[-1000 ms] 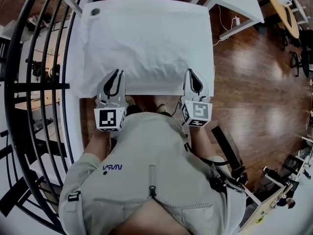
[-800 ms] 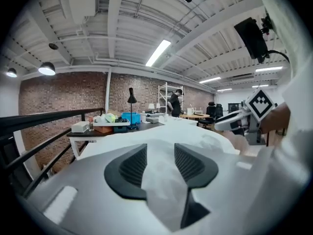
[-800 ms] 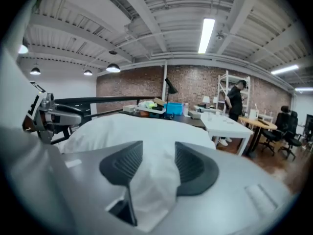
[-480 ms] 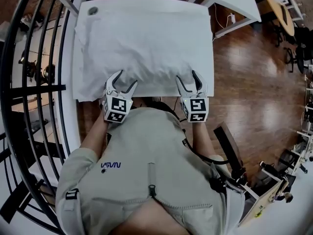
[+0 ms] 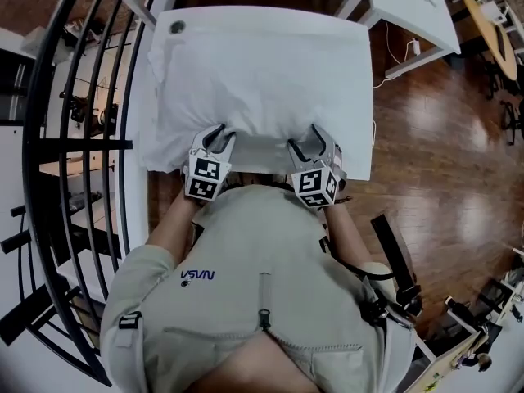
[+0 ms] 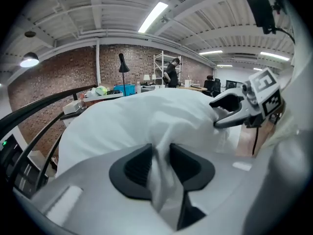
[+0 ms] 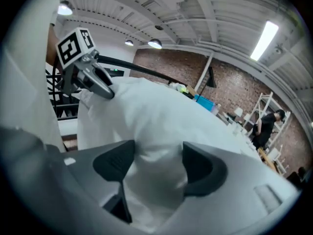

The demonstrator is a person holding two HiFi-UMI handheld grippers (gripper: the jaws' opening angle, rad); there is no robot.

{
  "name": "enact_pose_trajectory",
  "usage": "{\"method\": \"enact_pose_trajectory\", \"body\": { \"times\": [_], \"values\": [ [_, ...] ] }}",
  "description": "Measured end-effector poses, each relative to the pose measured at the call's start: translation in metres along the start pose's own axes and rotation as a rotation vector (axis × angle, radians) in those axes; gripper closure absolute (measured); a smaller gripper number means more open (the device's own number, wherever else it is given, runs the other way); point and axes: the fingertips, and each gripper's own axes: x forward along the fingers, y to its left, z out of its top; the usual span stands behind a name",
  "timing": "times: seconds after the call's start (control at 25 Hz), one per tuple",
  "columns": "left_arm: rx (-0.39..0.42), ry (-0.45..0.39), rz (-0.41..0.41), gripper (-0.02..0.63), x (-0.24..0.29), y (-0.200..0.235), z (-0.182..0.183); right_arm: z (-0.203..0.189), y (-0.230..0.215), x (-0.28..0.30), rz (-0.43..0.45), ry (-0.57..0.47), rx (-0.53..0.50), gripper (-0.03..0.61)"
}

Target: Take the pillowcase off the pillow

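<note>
L tongs closing on pillowcase; R tongs opened round it.

The pillow lies on the table; left gripper and right gripper at its near edge.

A polished wooden floor spread to the right of a white bench, with a curved black railing at left and a second white table beyond. Exposed brick walls rose to a beamed ceiling lit by fluorescent strips; a black floor lamp and metal shelving stood behind.
</note>
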Motion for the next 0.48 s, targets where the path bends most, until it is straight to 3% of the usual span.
{"method": "enact_pose_trajectory", "body": {
  "times": [0.12, 0.28, 0.48],
  "values": [
    [-0.003, -0.040, -0.025, 0.559, -0.007, -0.004, 0.014, 0.007, -0.003, 0.008, -0.010, -0.027, -0.021, 0.320],
    [-0.036, -0.102, -0.023, 0.597, -0.019, 0.006, 0.037, 0.036, -0.001, 0.003, 0.042, -0.109, -0.057, 0.547],
    [-0.047, -0.186, -0.051, 0.600, -0.043, 0.014, 0.075, 0.076, -0.022, -0.023, 0.088, -0.199, -0.004, 0.568]
  ]
}}
